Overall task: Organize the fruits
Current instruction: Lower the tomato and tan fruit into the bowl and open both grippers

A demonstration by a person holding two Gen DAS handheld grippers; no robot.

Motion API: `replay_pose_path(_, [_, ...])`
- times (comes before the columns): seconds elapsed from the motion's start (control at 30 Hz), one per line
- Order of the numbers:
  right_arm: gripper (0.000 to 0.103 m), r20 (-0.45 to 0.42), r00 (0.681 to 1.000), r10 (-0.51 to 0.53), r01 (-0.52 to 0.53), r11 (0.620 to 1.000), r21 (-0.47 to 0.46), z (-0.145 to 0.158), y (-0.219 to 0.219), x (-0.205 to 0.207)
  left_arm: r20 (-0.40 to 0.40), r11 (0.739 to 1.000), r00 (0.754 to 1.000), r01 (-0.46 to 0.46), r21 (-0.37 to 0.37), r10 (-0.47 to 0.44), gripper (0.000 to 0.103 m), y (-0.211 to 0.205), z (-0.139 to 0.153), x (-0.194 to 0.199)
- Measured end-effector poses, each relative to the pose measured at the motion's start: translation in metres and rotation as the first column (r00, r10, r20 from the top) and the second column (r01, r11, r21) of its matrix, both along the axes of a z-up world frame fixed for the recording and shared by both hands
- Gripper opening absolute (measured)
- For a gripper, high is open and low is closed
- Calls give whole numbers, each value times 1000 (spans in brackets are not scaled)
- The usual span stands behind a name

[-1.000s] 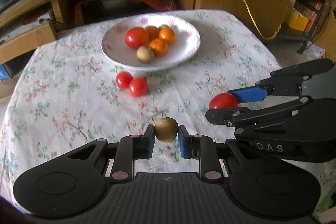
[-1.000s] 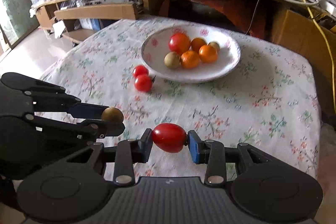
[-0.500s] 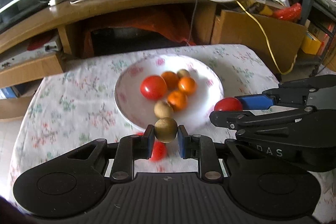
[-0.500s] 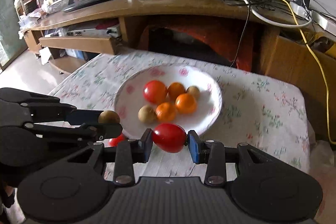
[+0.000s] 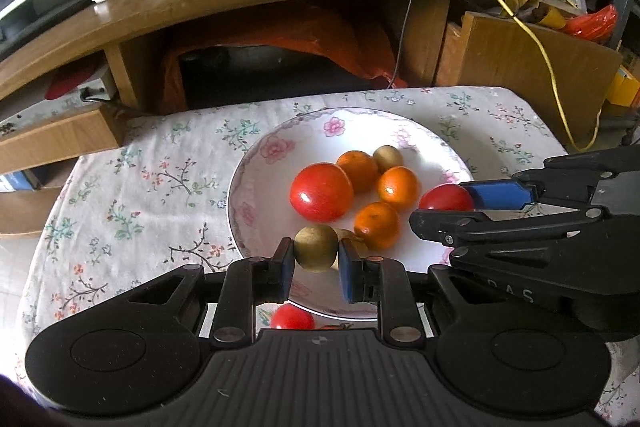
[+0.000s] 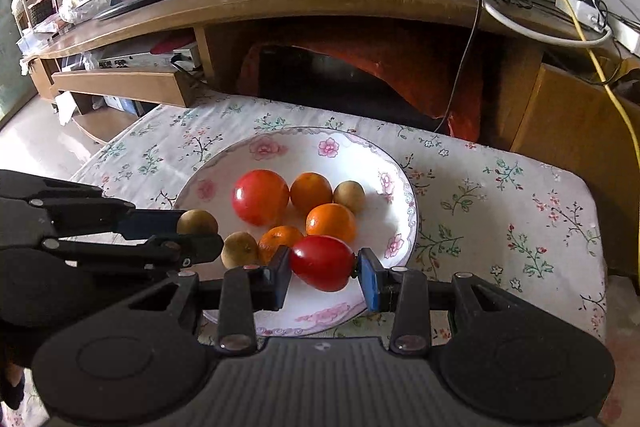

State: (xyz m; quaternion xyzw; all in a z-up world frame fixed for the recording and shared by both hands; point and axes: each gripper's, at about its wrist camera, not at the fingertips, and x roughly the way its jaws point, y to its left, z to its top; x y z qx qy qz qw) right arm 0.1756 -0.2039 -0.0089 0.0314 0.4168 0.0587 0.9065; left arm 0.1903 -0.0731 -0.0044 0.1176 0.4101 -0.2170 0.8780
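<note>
Fruits now hang over the plate (image 5: 256, 195): left gripper (image 5: 316, 263) pinches a brown fruit (image 5: 316, 247), right gripper (image 6: 322, 271) clamps a red tomato (image 6: 322, 263).

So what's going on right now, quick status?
Left hand-held gripper shut on brown fruit, right hand-held gripper shut on small tomato. Both over plate, six fruits inside. Nothing blocking.
</note>
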Motion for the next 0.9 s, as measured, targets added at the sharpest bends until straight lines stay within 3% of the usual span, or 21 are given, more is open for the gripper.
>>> replay_pose_path(0.33, [39,0,1000,-1,1,1000,-4,-1,2,1,-22,1000,1000,-16,3,16,32,0,-1,3])
replay_pose_path(0.6, [40,2,1000,-24,24,1000,13,-1,-3,2,-17,1000,999,-27,-8,27,43,2,2,3])
replay_pose_path(0.67, [40,8,999,-31,31,999,16,1,-5,2,-13,999,1000,-28,-18,27,50,3,4,3])
replay_pose_path(0.9, [39,25,999,-43,42,998,49,8,-9,1,9,999,1000,-26,-35,26,54,4,13,1])
